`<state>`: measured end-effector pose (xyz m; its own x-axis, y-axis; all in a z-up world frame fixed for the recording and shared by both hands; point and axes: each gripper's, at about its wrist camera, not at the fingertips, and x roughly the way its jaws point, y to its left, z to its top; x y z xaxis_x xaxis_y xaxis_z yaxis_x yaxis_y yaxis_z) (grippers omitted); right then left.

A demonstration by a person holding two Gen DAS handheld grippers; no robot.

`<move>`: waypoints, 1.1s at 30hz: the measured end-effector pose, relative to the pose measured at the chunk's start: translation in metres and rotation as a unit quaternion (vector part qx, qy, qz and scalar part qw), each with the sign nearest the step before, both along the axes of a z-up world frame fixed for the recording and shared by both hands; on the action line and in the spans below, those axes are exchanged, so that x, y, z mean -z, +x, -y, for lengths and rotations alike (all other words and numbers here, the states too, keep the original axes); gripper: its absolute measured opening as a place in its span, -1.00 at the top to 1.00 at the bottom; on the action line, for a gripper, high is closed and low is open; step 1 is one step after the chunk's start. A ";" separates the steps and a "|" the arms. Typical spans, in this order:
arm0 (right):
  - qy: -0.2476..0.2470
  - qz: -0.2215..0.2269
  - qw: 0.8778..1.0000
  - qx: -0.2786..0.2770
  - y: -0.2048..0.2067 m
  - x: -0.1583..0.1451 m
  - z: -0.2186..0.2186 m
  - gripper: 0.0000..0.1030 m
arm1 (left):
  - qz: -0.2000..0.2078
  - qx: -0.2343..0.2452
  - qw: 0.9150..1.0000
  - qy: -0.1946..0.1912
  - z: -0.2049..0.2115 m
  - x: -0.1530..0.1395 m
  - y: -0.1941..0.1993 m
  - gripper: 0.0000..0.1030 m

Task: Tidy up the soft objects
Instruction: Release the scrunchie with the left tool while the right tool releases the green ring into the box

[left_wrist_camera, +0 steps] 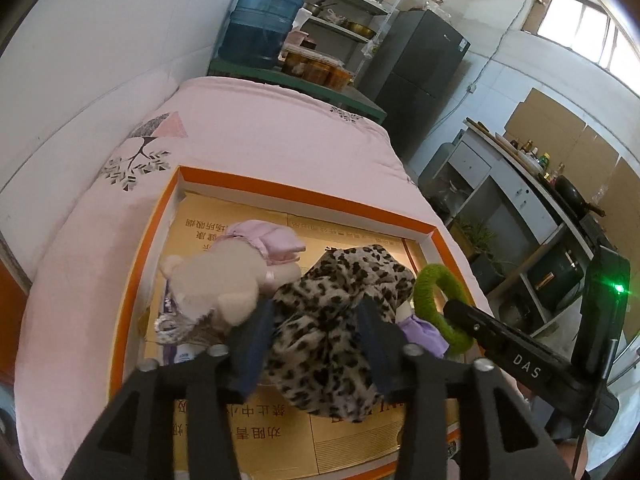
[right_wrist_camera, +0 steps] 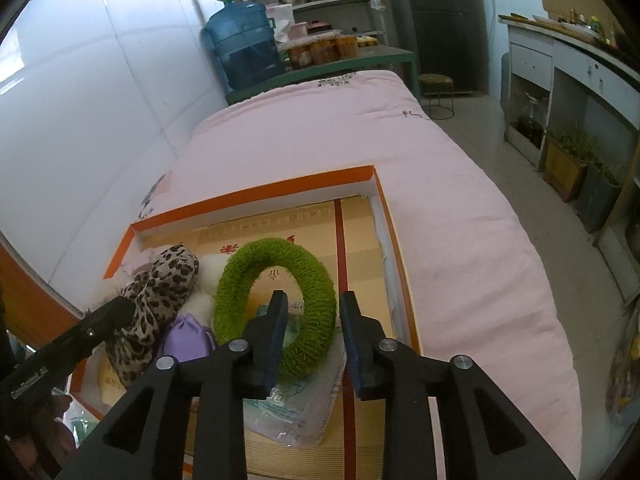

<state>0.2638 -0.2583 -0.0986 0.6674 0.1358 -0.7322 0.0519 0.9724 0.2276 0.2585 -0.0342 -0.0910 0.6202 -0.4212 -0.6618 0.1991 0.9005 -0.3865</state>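
An orange-rimmed box (left_wrist_camera: 304,196) lies on a pink bed. My left gripper (left_wrist_camera: 316,312) is shut on a leopard-print soft toy (left_wrist_camera: 332,320) above the box floor. A beige teddy bear (left_wrist_camera: 216,280) in a lilac dress lies to its left. A purple soft item (left_wrist_camera: 424,332) lies to its right. My right gripper (right_wrist_camera: 314,300) is shut on the rim of a green fuzzy ring (right_wrist_camera: 276,300) over the box (right_wrist_camera: 248,196). The leopard toy (right_wrist_camera: 160,292) and purple item (right_wrist_camera: 188,338) sit left of the ring. The ring (left_wrist_camera: 440,304) also shows in the left wrist view.
A clear plastic packet (right_wrist_camera: 296,408) lies on the box floor under the ring. The pink bed (right_wrist_camera: 440,184) stretches ahead. A blue water jug (left_wrist_camera: 260,24), shelves and a dark fridge (left_wrist_camera: 416,60) stand beyond. Cabinets (right_wrist_camera: 560,76) line the right wall.
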 end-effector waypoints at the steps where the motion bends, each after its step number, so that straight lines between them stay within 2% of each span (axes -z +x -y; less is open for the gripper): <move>1: 0.000 0.001 1.000 0.000 0.000 0.000 0.000 0.35 | 0.001 0.000 1.000 0.001 0.000 0.000 0.000 0.05; 11: -0.003 0.004 1.000 0.005 -0.002 -0.002 0.001 0.08 | 0.004 0.001 1.000 0.004 0.001 -0.003 -0.002 0.03; 27: -0.006 0.018 1.000 0.007 -0.022 -0.021 0.002 0.05 | 0.033 0.000 0.999 0.012 0.000 -0.025 -0.017 0.02; 30: -0.007 0.022 1.000 0.006 -0.028 -0.027 0.001 0.05 | 0.039 0.001 0.999 0.014 0.000 -0.030 -0.022 -0.11; 33: -0.009 0.025 1.000 0.004 -0.032 -0.032 0.000 0.05 | 0.044 0.001 0.999 0.015 0.000 -0.035 -0.026 -0.15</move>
